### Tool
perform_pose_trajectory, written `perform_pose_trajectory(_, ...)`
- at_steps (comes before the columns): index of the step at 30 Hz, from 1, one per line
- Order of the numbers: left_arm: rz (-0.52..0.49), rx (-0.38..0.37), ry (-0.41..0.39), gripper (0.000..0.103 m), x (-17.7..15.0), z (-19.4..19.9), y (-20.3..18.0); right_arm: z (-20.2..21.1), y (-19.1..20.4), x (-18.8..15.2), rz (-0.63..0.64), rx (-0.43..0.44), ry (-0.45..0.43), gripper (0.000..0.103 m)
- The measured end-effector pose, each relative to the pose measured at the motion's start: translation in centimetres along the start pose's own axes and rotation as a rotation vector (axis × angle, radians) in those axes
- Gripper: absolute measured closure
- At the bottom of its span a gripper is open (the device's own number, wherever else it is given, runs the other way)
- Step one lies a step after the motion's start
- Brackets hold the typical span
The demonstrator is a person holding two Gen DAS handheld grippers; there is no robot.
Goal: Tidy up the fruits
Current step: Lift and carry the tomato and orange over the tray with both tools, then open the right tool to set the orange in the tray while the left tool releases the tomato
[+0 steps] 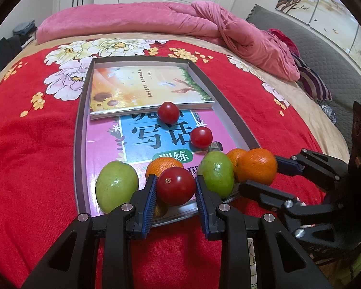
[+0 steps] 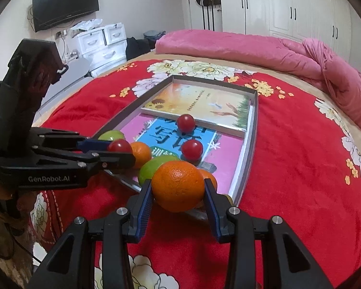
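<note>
Squeezing a red tomato [image 1: 175, 186], the left gripper [image 1: 174, 187] has its blue fingers [image 1: 152, 192] pressed on both sides of it, just over the near end of the gray tray [image 1: 80, 130]. The right gripper [image 2: 178, 189] has its fingers [image 2: 145, 200] clamped on a big orange [image 2: 178, 185], near the tray's near right corner. Both grippers tip down toward the bed [image 1: 31, 168]. Two green fruits [image 1: 116, 185], more oranges [image 1: 162, 165] and two small tomatoes [image 1: 168, 112] lie on the books [image 1: 144, 89] in the tray.
</note>
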State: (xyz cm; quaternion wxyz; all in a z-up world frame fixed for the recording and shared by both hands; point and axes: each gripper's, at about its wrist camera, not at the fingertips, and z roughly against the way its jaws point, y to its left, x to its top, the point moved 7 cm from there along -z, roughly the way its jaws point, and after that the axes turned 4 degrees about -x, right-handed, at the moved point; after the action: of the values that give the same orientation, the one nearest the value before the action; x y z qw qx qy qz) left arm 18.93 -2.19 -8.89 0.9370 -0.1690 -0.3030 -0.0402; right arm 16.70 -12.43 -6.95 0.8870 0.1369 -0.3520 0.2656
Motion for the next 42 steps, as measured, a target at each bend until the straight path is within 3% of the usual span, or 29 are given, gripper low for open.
perform_pose_trajectory(10, 0.003, -0.001, 0.001, 0.071, 0.0, 0.0, 0.0, -0.4, 0.5, -0.5, 0.020, 0.000, 0.018, 0.060)
perform_pose_trajectory(13, 0.002, -0.002, 0.002, 0.071, 0.0, -0.1, 0.0, -0.1, 0.4, -0.4, 0.017, 0.000, 0.012, 0.054)
perform_pose_trajectory(30, 0.021, -0.002, 0.001, 0.070, -0.1, -0.2, 0.4, 0.7, -0.3, 0.0, -0.022, 0.010, -0.005, 0.054)
perform_pose_trajectory(36, 0.034, -0.002, 0.002, 0.061, -0.1, -0.1, 0.7, 0.7, -0.3, 0.0, -0.003, -0.013, -0.010, 0.054)
perform_pose_trajectory(42, 0.045, -0.009, 0.001, 0.059, -0.2, 0.1, 0.7, 0.7, -0.4, 0.0, -0.007, -0.012, -0.010, 0.054)
